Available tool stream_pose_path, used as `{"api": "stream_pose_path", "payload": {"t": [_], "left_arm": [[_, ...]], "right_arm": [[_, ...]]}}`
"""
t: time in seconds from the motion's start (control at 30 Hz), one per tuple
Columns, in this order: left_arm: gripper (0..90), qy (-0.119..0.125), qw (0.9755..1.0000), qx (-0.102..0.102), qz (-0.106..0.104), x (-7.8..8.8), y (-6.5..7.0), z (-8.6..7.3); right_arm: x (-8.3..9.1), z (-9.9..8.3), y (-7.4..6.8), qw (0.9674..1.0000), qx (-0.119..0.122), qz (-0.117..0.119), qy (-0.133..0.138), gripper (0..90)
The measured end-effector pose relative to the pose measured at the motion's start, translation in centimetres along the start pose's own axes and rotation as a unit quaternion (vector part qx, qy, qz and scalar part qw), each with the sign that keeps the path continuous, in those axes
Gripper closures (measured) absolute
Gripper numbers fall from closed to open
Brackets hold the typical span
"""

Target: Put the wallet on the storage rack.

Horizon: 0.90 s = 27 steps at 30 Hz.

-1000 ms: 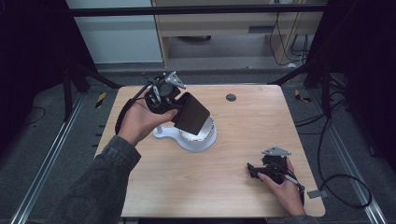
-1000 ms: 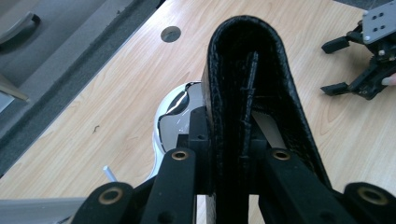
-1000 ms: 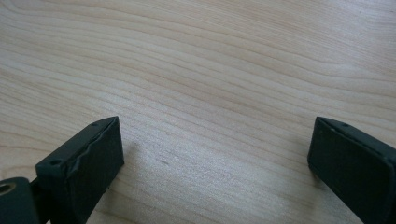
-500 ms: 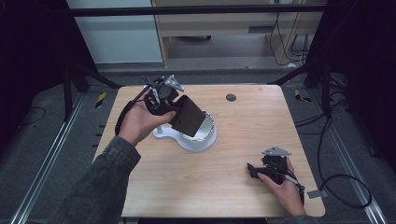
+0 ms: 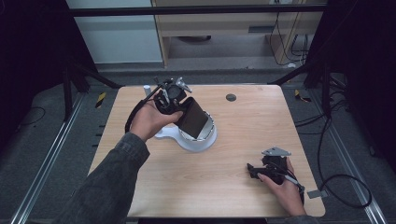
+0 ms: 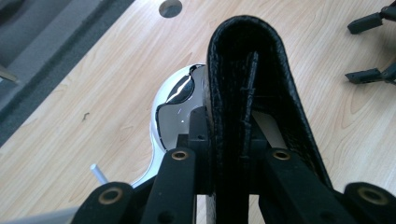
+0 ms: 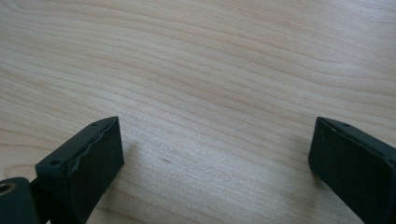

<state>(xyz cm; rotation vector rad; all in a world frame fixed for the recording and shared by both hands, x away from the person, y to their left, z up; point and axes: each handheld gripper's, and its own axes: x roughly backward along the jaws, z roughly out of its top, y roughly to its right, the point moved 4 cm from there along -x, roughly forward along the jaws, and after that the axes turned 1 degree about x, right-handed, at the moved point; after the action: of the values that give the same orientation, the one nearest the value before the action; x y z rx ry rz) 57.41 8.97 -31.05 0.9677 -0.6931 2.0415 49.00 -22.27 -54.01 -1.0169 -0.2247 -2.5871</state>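
In the high view, the left gripper (image 5: 173,95) sits left of centre, clenched on a black wallet (image 5: 192,119) that tilts down over a white dish (image 5: 198,142) at mid-frame. The dish lies well inside the wooden table (image 5: 233,196); bare wood runs wide to its right and toward the bottom edge, and a narrower strip separates it from the left edge. A small round grey hole (image 5: 230,97) sits near the top edge. In the left gripper view, the wallet (image 6: 252,70) is black, grainy leather, folded, its rounded spine facing away, pressed between the two jaws, with the glossy dish (image 6: 180,105) just beyond it. At lower right, the right gripper (image 5: 254,170) rests on the table, released, jaws spread wide over bare wood, close to the right and bottom edges.
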Motion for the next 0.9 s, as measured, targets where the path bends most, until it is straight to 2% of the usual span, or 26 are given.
{"api": "stream_pose_path", "payload": {"t": [0.23, 0.47, 0.63, 0.9], "left_arm": [[79.5, -0.021, 0.9997, 0.001, -0.01, -2.4, -0.2, 0.4], [79.4, -0.037, 0.9991, 0.001, -0.023, -4.1, -0.3, 0.5], [79.3, -0.036, 0.9988, 0.003, -0.032, -4.6, -0.3, 0.8], [78.1, -0.031, 0.9986, 0.02, -0.037, -4.8, -1.1, 0.8]], "right_arm": [[0.0, 0.0, -0.1, 1.0, -0.001, 0.002, -0.001, 3.4], [0.0, 0.0, -0.1, 1.0, 0.001, 0.004, 0.0, 3.2], [0.0, 0.0, -0.1, 1.0, 0.001, 0.005, -0.001, 3.2], [0.0, 0.0, -0.1, 1.0, 0.002, 0.004, 0.0, 3.1]]}}
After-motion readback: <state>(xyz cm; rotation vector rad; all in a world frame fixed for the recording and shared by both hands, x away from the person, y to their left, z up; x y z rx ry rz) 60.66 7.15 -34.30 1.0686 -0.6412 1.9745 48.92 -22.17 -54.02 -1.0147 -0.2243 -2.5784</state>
